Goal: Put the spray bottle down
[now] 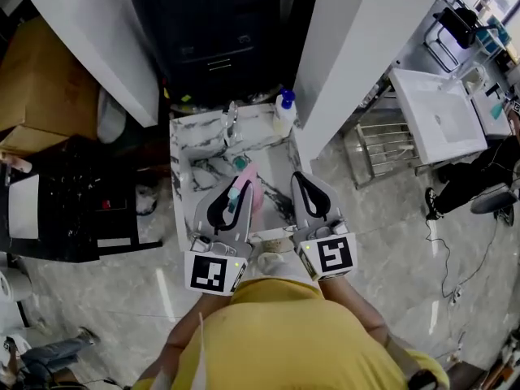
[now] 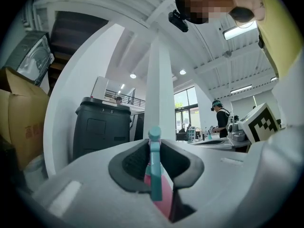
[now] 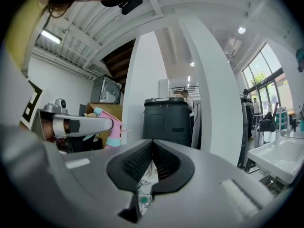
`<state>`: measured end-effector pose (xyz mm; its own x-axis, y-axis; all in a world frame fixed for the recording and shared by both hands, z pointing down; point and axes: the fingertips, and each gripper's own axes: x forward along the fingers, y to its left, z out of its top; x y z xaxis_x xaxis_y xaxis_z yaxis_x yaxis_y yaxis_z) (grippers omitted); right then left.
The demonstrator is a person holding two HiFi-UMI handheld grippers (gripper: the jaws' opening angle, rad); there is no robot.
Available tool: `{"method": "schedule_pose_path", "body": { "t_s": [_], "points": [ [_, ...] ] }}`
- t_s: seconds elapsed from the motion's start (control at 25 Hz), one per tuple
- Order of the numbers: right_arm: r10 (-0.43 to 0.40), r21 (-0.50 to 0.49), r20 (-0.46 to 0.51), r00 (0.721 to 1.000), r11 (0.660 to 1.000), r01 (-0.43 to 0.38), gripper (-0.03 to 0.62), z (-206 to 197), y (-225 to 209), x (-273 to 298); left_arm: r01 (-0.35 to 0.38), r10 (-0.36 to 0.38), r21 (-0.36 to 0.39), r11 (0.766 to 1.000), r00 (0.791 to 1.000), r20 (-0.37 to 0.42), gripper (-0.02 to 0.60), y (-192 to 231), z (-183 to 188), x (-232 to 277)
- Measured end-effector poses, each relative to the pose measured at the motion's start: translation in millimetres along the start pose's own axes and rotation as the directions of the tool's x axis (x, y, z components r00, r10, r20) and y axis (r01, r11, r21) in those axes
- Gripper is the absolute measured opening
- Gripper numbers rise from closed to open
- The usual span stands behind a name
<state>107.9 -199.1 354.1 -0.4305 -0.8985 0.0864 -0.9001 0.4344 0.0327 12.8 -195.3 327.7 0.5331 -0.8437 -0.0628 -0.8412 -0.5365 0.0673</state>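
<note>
Left gripper view, lower centre: left gripper (image 2: 154, 142) pinches the pink plastic spray bottle (image 2: 164, 199) by its teal trigger head (image 2: 155, 172); likely light, slick. Right gripper (image 3: 152, 145) closed, empty.

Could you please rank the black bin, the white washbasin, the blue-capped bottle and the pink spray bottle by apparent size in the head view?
1. black bin
2. white washbasin
3. blue-capped bottle and pink spray bottle: about alike; the left gripper partly hides the spray bottle, so unranked.
</note>
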Motion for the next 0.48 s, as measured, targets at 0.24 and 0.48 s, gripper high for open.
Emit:
{"method": "schedule_pose_path", "body": {
  "t_s": [0.24, 0.48],
  "points": [
    [0.059, 0.006, -0.012, 0.998, 0.998, -0.058, 0.002, -12, -36, 31, -0.083, 0.083, 0.026, 0.996, 0.996, 0.015, 0.061, 11, -11, 49],
    [0.101, 0.026, -0.023, 0.995, 0.995, -0.1, 0.002, -30, -55, 60, -0.142, 0.141, 0.041, 0.989, 0.99, 0.015, 0.061, 22, -24, 84]
  ]
}}
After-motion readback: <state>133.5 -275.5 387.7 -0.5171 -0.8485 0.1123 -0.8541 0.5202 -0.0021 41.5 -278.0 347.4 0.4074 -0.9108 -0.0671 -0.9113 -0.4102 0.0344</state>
